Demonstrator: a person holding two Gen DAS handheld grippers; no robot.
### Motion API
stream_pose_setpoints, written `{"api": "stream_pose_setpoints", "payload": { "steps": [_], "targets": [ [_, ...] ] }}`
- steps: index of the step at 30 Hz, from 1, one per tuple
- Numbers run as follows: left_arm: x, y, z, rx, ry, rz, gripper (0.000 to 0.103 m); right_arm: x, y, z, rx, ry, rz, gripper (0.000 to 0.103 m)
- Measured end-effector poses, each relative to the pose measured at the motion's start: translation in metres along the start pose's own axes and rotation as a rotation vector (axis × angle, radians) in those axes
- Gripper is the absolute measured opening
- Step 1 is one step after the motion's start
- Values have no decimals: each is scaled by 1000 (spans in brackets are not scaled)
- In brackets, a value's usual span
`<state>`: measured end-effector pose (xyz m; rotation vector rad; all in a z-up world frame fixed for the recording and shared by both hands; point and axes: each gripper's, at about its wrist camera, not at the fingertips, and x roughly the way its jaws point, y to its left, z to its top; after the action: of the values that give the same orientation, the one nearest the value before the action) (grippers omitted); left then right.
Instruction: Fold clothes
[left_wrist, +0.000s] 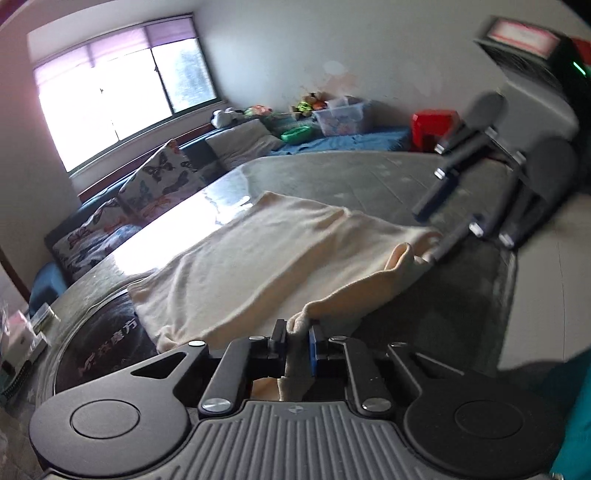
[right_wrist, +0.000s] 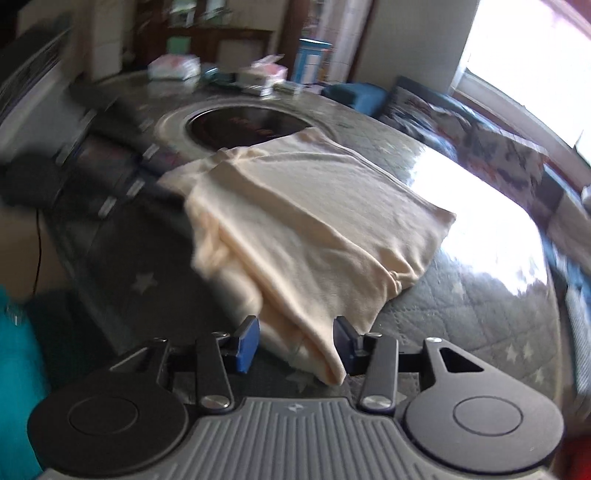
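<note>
I see the grey quilted star-patterned table cover (right_wrist: 480, 295) filling most of both views, with a round dark inset plate (right_wrist: 243, 127) set into it at the far end. On it lies the cream knitted garment (right_wrist: 303, 206), partly folded, one corner reaching over the plate's edge. My left gripper (left_wrist: 295, 334) has its jaws pressed together on a bunched edge of that garment. My right gripper (right_wrist: 295, 339) has its jaws spread, a folded edge lying between them, the pads not pressing it.
</note>
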<state>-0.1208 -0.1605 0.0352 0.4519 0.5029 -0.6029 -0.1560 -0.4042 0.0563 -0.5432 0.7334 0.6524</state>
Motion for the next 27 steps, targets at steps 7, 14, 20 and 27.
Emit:
{"api": "stream_pose_setpoints", "payload": {
  "steps": [7, 14, 20, 27],
  "targets": [
    [9, 13, 7, -44, -2, -9, 12, 14, 15, 4, -97, -49, -3, 52],
    [1, 9, -3, -49, 7, -2, 30, 39, 7, 19, -22, -52, 29, 17],
    [-16, -4, -25, -4, 9, 23, 46, 33, -14, 29, 104, -74, 68, 11],
    [-9, -13, -43, 111, 31, 115, 38, 29, -18, 35, 142, -89, 60, 10]
  ]
}}
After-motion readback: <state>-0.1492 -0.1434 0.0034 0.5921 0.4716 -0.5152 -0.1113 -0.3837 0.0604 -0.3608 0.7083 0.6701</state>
